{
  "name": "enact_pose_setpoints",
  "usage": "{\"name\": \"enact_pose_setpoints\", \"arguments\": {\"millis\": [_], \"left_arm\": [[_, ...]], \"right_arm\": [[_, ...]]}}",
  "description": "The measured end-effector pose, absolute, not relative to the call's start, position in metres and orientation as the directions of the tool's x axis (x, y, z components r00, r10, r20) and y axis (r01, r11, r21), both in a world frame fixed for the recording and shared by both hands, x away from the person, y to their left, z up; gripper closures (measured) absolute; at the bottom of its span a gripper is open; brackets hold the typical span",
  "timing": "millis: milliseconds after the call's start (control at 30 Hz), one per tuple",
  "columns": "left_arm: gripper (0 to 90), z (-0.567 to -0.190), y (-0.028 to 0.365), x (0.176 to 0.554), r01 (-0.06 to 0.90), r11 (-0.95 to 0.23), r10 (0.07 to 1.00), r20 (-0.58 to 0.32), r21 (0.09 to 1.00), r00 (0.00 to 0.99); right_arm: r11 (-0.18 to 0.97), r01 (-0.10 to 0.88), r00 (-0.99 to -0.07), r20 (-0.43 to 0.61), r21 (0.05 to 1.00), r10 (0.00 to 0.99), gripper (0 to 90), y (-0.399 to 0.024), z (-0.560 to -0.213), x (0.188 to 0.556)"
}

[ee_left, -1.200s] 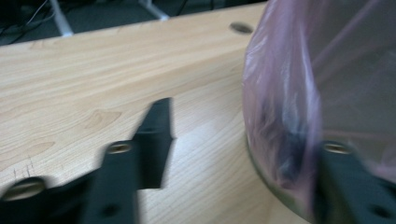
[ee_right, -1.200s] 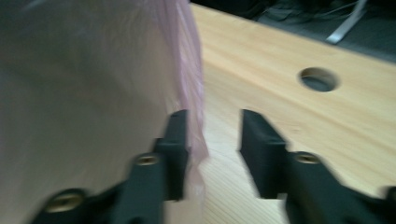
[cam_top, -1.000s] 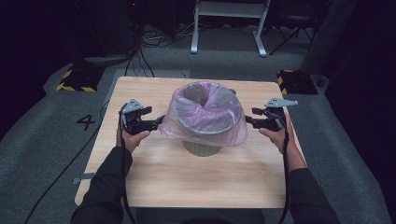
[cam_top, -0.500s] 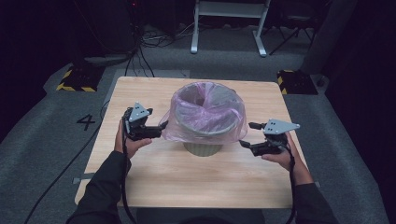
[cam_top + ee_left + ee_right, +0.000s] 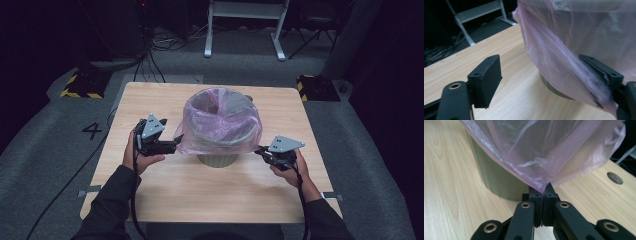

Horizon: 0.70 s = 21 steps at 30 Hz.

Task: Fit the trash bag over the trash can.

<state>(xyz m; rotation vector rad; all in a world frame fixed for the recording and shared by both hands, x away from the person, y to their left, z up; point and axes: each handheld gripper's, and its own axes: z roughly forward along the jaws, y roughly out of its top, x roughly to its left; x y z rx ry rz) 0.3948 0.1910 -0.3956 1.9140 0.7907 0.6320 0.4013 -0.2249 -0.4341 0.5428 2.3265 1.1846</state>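
Right tongs [image 5: 543, 195] pinch the pink bag's [image 5: 220, 127] hem; left tongs [image 5: 549, 82] gape, film draped over one jaw. Hard pulling risks tearing it or tipping the bin [image 5: 217, 159].

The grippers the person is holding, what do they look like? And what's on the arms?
Both the left gripper and the right gripper are black, each with two flat black jaws on hinged links with brass-coloured pins. A grey three-cornered plate sits on top of each, and a black cable trails back from each. The person wears dark long sleeves.
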Motion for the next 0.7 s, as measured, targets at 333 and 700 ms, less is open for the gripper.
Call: {"name": "enact_pose_setpoints", "arguments": {"millis": [333, 700], "left_arm": [[26.0, -0.385, 0.216, 0.387, 0.304, -0.114, 0.782, -0.103, 0.946, 0.614], [19.9, -0.368, 0.184, 0.389, 0.25, -0.235, 0.764, 0.019, 0.939, 0.645]], "right_arm": [[0.57, 0.153, -0.803, -0.235, 0.808, 0.548, 87.6, -0.224, -0.444, 0.401], [0.545, 0.14, -0.795, -0.234, 0.827, 0.56, 87.3, -0.222, -0.439, 0.402]]}}
